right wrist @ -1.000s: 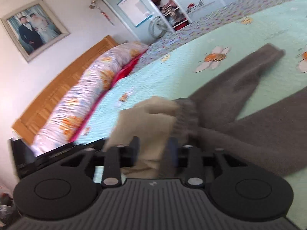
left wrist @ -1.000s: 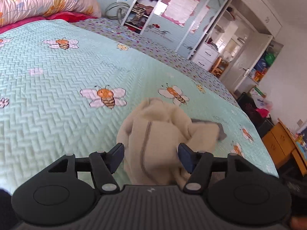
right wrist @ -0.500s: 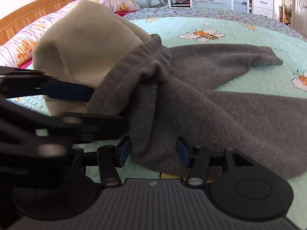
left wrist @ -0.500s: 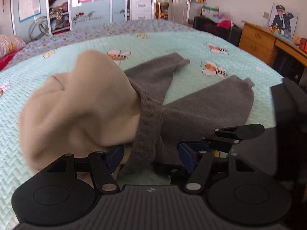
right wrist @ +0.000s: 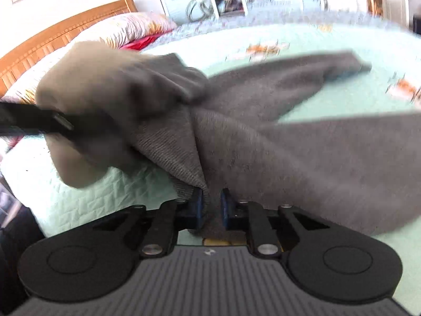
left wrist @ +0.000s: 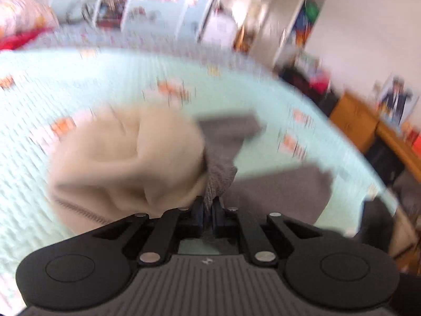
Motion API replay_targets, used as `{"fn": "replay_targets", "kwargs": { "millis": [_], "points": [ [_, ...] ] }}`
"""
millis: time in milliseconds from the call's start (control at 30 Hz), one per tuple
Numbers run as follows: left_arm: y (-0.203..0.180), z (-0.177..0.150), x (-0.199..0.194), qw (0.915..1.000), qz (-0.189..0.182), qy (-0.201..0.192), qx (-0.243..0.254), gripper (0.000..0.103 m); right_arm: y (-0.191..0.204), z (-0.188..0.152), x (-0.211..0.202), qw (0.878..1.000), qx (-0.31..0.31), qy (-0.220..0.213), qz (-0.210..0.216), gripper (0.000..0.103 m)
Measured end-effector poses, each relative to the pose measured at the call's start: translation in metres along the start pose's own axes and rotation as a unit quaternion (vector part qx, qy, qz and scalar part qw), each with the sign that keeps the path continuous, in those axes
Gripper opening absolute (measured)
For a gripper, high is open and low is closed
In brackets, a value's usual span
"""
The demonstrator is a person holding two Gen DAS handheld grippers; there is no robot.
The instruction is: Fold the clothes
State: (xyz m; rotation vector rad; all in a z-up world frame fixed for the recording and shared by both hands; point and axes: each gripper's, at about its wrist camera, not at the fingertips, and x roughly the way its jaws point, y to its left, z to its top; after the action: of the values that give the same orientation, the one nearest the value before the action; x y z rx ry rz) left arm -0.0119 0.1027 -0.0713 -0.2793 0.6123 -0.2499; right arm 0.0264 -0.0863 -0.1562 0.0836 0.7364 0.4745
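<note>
Now that both sets of jaws have come in from wide open a moment ago, this looks like the grab before the first real fold. Bottom centre of the left wrist view, the left hand-held gripper (left wrist: pixel 207 212) is pinched fully closed on the ribbed edge of the grey sweatpants (left wrist: pixel 279 192), right where the grey meets the beige lining (left wrist: pixel 126 155) that's flipped inside out into a big lump. Bottom centre of the right wrist view, the right hand-held gripper (right wrist: pixel 211 204) is closing on a fold of the same grey fabric, with cloth clearly between its blue pads (right wrist: pixel 198 205). Half a second back the fabric was only lying between the open fingers, so the change is that both ends are now caught.

Further out, the legs of the sweatpants spread toward the upper right of the frame across the mint quilted bed (right wrist: pixel 110 192). Beyond that sit a floral pillow (right wrist: pixel 126 26) and the wooden headboard (right wrist: pixel 52 42), upper left.

My guess is the next job is pulling that lining back inside, or spreading the waist flat. Everything's motion-blurred, so take the details loosely.
</note>
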Motion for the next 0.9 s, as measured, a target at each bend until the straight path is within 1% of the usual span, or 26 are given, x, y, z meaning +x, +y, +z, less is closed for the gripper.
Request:
{"fn": "replay_targets", "kwargs": {
  "millis": [33,100,133,200,233,267,333,367,433,467,500,533,633,700,767,833,867,900],
  "points": [
    [0.009,0.007,-0.014,0.9997,0.003,-0.019,-0.017,0.005,0.0,0.002,-0.004,1.0,-0.006,-0.012,-0.013,0.014],
    [0.033,0.015,-0.033,0.9977,0.002,-0.033,-0.059,0.005,-0.007,0.01,-0.014,0.998,0.003,-0.037,-0.041,0.01],
    [0.044,0.015,-0.038,0.9969,0.007,-0.033,-0.071,0.006,-0.014,0.014,-0.019,0.997,0.013,-0.047,-0.065,0.004],
    [0.055,0.006,-0.038,0.9965,0.015,-0.016,-0.081,0.008,-0.033,0.019,-0.026,0.992,0.04,-0.051,-0.104,0.004],
    [0.058,-0.002,-0.036,0.9963,0.011,-0.005,-0.085,0.008,-0.043,0.022,-0.028,0.992,0.052,-0.042,-0.105,0.004],
    [0.058,-0.01,-0.033,0.996,0.005,0.006,-0.089,0.009,-0.045,0.021,-0.035,0.993,0.056,-0.043,-0.094,0.005],
    [0.054,-0.029,-0.027,0.9962,-0.003,0.025,-0.083,0.01,-0.047,0.021,-0.047,0.994,0.064,-0.044,-0.073,0.015],
    [0.052,-0.034,-0.024,0.9958,-0.003,0.031,-0.086,0.01,-0.04,0.02,-0.051,0.996,0.057,-0.049,-0.049,0.022],
    [0.051,-0.042,-0.02,0.9947,-0.005,0.038,-0.096,0.011,-0.016,0.017,-0.052,0.998,0.023,-0.052,-0.015,0.064],
    [0.051,-0.043,-0.021,0.9945,-0.008,0.039,-0.097,0.011,0.0,0.016,-0.047,0.999,-0.003,-0.052,-0.003,0.071],
    [0.05,-0.043,-0.021,0.995,-0.007,0.04,-0.091,0.012,0.015,0.014,-0.041,0.998,-0.034,-0.049,0.006,0.075],
    [0.048,-0.042,-0.022,0.9956,-0.006,0.041,-0.084,0.012,0.028,0.012,-0.033,0.997,-0.066,-0.044,0.008,0.075],
    [0.047,-0.044,-0.024,0.9959,0.002,0.042,-0.08,0.015,0.067,0.012,-0.004,0.987,-0.156,-0.042,-0.014,0.075],
    [0.049,-0.047,-0.026,0.9956,0.005,0.043,-0.083,0.017,0.081,0.013,0.011,0.98,-0.188,-0.042,-0.045,0.075],
    [0.048,-0.049,-0.026,0.9958,0.009,0.045,-0.079,0.017,0.079,0.015,0.025,0.979,-0.189,-0.033,-0.063,0.071],
    [0.045,-0.051,-0.027,0.9964,0.015,0.047,-0.068,0.018,0.064,0.019,0.029,0.988,-0.146,-0.009,-0.057,0.017],
    [0.044,-0.052,-0.027,0.9967,0.017,0.049,-0.062,0.018,0.053,0.024,0.021,0.993,-0.111,-0.007,-0.046,0.018],
    [0.044,-0.053,-0.026,0.997,0.02,0.05,-0.056,0.018,0.046,0.024,0.011,0.994,-0.101,-0.014,-0.047,0.017]
  ]
}}
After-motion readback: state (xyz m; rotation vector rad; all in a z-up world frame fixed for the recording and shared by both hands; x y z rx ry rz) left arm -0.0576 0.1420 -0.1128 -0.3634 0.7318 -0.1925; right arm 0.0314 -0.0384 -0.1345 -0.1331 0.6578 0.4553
